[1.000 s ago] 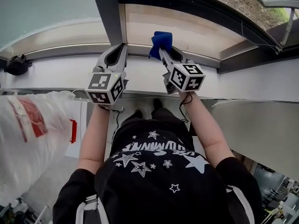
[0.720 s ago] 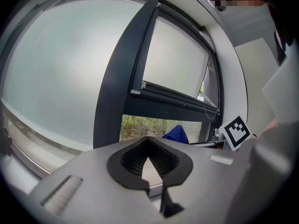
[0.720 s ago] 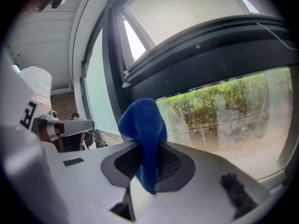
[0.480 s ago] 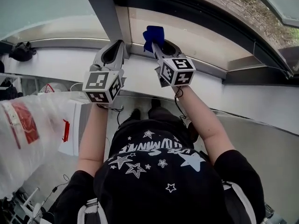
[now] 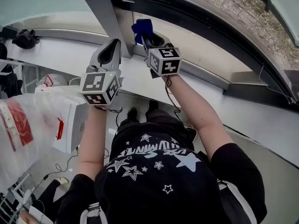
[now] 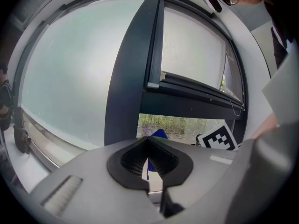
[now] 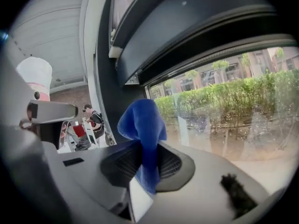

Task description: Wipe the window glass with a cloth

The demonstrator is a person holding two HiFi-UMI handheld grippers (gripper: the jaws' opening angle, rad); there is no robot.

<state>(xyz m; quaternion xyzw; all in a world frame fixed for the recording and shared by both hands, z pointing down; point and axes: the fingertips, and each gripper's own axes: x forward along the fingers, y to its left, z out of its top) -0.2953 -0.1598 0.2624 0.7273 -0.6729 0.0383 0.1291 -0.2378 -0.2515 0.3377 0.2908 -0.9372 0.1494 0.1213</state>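
Window glass [image 5: 210, 43] is faced by the cloth [image 5: 141, 27], judged soft and limp, clamped at its bunched middle by the right gripper [image 5: 146, 36]; the left gripper [image 5: 113, 45] is closed, empty.

The cloth [image 7: 142, 125] is blue, the window frame [image 5: 98, 13] dark grey, the shirt [image 5: 159, 190] black with white stars.

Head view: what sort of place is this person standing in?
Likely an indoor room at ground level, beside a big window: a dark window frame, a white sill below it, and a hedge outside. The right claw grips a blue cloth.
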